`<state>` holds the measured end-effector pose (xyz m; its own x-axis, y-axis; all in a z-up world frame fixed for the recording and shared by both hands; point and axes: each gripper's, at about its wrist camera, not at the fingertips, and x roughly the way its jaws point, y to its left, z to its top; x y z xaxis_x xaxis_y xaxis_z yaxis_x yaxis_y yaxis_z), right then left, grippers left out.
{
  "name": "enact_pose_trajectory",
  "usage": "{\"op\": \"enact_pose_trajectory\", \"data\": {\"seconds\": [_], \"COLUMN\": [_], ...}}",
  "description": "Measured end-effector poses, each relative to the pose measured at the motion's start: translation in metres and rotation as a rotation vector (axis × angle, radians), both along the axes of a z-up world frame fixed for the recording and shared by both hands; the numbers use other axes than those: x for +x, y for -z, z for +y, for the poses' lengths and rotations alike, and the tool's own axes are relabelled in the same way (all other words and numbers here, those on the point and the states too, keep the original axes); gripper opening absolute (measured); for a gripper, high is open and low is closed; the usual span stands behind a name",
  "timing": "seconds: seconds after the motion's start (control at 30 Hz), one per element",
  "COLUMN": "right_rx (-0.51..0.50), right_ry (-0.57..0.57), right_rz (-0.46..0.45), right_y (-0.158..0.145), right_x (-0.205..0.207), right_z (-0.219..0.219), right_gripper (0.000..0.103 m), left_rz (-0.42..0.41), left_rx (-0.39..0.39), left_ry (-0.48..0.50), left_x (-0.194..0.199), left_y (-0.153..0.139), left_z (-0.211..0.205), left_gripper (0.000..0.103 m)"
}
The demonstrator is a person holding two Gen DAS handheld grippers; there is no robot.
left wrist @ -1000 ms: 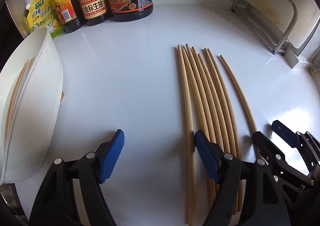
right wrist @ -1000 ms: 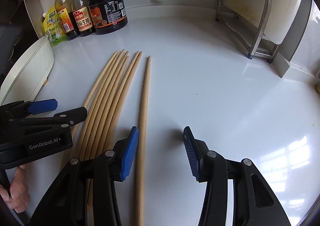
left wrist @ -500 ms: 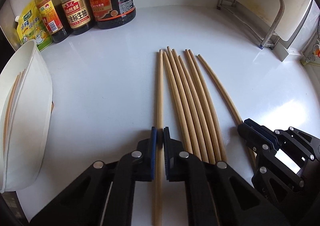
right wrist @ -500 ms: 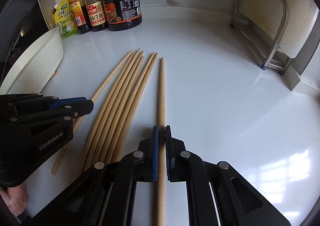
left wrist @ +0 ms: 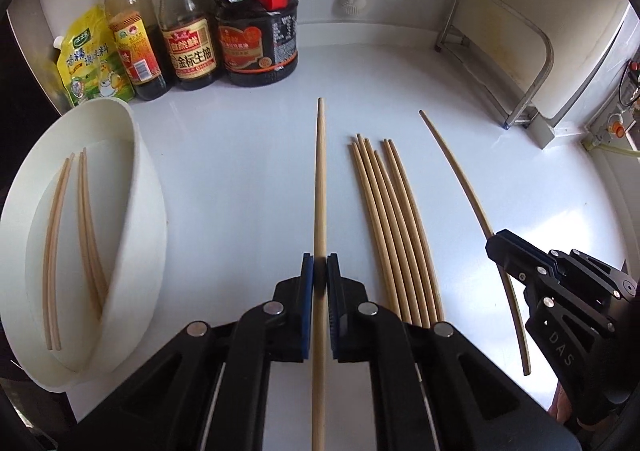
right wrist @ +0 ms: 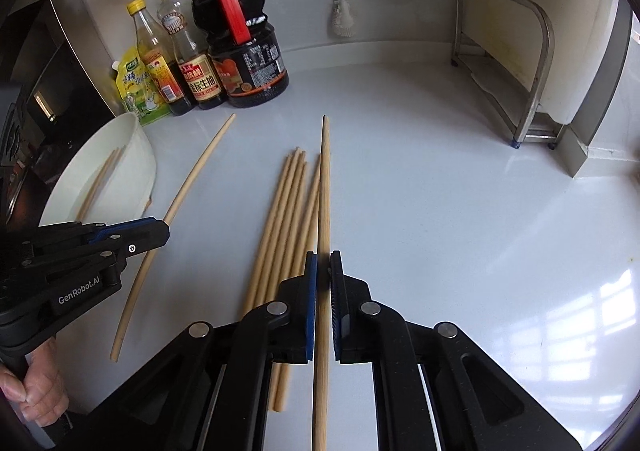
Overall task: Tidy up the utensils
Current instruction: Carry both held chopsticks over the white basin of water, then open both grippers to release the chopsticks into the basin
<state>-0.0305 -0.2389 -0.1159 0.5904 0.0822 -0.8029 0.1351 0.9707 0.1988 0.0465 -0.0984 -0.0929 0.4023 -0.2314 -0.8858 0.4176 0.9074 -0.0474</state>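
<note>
My left gripper [left wrist: 319, 277] is pinching one long pale wooden chopstick [left wrist: 319, 187] between its blue pads, which have just closed onto it. The stick runs straight ahead along the line of the fingers, its thin tip pointing toward the sauce bottles, its thick end passing back between the black finger arms. It looks raised off the glossy white countertop [left wrist: 240, 171], though I cannot tell how far.

My right gripper [right wrist: 323, 271] is likewise clamped on a second wooden chopstick [right wrist: 325, 187], its jaws also just drawn together around it. That stick too lies along the gripper's axis, tip forward, and crosses over the right edge of the loose bundle of wooden chopsticks [right wrist: 280, 219] lying on the counter just to its left. In the left wrist view the same bundle [left wrist: 394, 227] lies between the two held sticks, fanned slightly at the far end.

To the left of my left gripper sits an oval white plastic tray [left wrist: 148, 219], tilted toward me, with a few chopsticks already lying inside [left wrist: 86, 227]. Behind it stand a yellow seasoning pouch [left wrist: 90, 59], two slim glass sauce bottles [left wrist: 160, 47] and a large dark soy sauce jug with a red handle [left wrist: 260, 35]. A metal rack [left wrist: 520, 63] stands at the far right against the wall.
</note>
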Motion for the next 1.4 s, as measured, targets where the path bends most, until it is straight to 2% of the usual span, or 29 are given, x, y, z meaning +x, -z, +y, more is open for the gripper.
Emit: {"op": "enact_pose_trajectory", "data": {"seconds": [0.27,0.53,0.67,0.83,1.03,1.23,1.27,1.3,1.4], "right_rx": [0.062,0.118,0.109,0.106,0.094,0.096,0.095,0.092,0.078], "right_ry": [-0.089,-0.257,-0.327,-0.357,-0.334,-0.304,-0.301,-0.3,-0.29], "right_rz": [-0.071,-0.08,-0.057,0.012,0.104,0.135,0.134,0.134,0.118], "right_y": [-0.052,-0.068,-0.065,-0.048,-0.02,-0.009,-0.009,-0.009,-0.013], "right_x": [0.04,0.105,0.133,0.161,0.176,0.184,0.185,0.184,0.181], "right_z": [0.062,0.165,0.213,0.251,0.263,0.26,0.26,0.259,0.257], "right_gripper": [0.006,0.006,0.006,0.006,0.006,0.006,0.007,0.007,0.015], "left_rz": [-0.065,-0.08,-0.069,-0.042,0.019,0.054,0.055,0.055,0.041], "left_rx": [-0.042,0.004,0.009,0.014,0.012,0.008,0.004,0.002,-0.006], "left_ry": [-0.102,-0.277,-0.326,-0.328,-0.312,-0.303,-0.306,-0.308,-0.311], "left_x": [0.02,0.05,0.066,0.085,0.101,0.111,0.112,0.113,0.114], "left_y": [-0.046,-0.05,-0.041,-0.024,0.001,0.012,0.013,0.012,0.009], "left_z": [0.075,0.176,0.213,0.234,0.244,0.248,0.249,0.25,0.253], "left_gripper": [0.008,0.008,0.008,0.008,0.008,0.008,0.01,0.018,0.035]}}
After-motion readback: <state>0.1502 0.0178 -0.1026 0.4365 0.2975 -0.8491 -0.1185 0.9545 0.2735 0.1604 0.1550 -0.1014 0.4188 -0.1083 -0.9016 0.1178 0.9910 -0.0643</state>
